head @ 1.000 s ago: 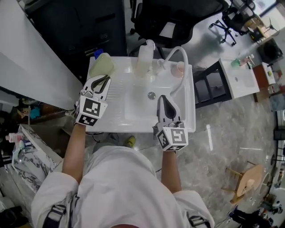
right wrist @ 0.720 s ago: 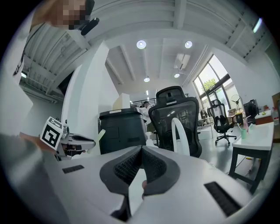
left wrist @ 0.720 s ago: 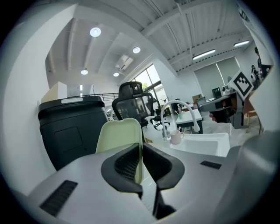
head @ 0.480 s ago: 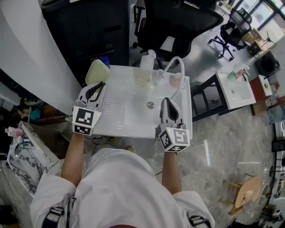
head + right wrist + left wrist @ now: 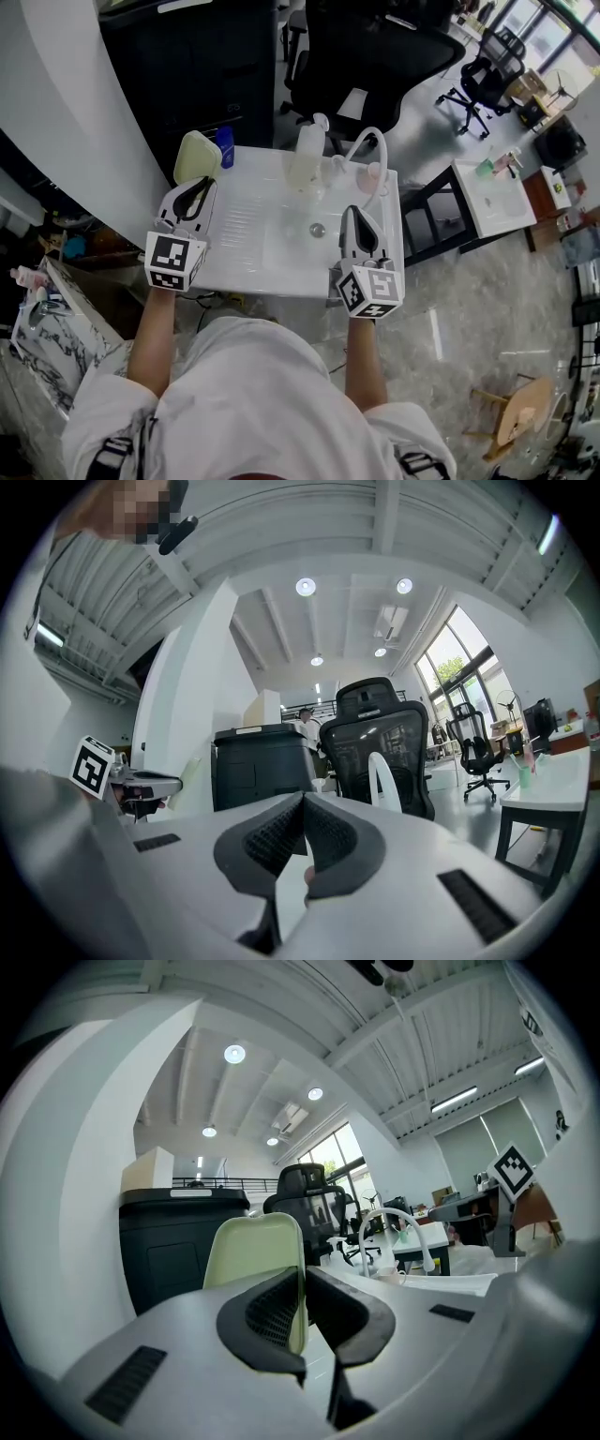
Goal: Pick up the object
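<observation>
The left gripper (image 5: 197,185) is clenched on a pale green flat plastic plate with round corners (image 5: 195,155). In the left gripper view the two dark jaws pinch the near edge of the plate (image 5: 255,1251), and the plate stands up straight from the left gripper (image 5: 302,1279). The plate is at the far left corner of the white sink unit (image 5: 234,267); I cannot tell if it touches the unit.

The right gripper (image 5: 353,216) is near the right edge of the sink unit, over the basin. In its own view the right gripper (image 5: 302,803) has its jaws pressed together with nothing gripped between them.

Each gripper carries a cube with black and white square markers, one on the left (image 5: 174,260) and one on the right (image 5: 371,291). These squares are the only print that can be made out.

Along the far edge of the sink unit stands a clear plastic spray bottle (image 5: 305,155). Beside it a white bent tap (image 5: 370,150) curves over the basin. A small pink cup (image 5: 375,176) sits near the far right corner. A small blue thing (image 5: 223,145) is just beside the green plate. A round metal drain (image 5: 317,229) is in the middle of the basin.

Behind the sink unit are a big black cabinet (image 5: 187,66) and a black office chair (image 5: 375,47).
</observation>
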`<state>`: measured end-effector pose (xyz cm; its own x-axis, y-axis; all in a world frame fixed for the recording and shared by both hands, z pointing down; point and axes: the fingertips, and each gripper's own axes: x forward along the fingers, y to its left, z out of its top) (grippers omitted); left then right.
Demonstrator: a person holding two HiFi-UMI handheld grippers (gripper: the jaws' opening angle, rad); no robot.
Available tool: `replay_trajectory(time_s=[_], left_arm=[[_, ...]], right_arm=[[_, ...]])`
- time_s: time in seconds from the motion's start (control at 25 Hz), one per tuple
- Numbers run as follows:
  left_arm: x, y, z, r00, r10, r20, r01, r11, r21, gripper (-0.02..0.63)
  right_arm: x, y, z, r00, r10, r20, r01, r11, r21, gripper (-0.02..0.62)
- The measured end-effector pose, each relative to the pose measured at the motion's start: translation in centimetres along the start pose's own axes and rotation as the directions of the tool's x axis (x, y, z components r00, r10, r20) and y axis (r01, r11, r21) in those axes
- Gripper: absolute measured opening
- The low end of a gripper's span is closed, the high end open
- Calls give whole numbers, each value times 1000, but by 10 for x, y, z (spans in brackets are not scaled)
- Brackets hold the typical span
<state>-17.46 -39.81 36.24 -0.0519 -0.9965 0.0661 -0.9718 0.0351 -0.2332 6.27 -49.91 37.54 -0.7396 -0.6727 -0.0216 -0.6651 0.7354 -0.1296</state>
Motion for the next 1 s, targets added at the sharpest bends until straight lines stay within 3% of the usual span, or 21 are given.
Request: replay_trajectory(time_s=[1.0], left_arm=[[14,1,8,999,37,21,-37,999,-7,38]], right_arm=[[11,-19,19,998,-1,56,1,1000,-6,4]])
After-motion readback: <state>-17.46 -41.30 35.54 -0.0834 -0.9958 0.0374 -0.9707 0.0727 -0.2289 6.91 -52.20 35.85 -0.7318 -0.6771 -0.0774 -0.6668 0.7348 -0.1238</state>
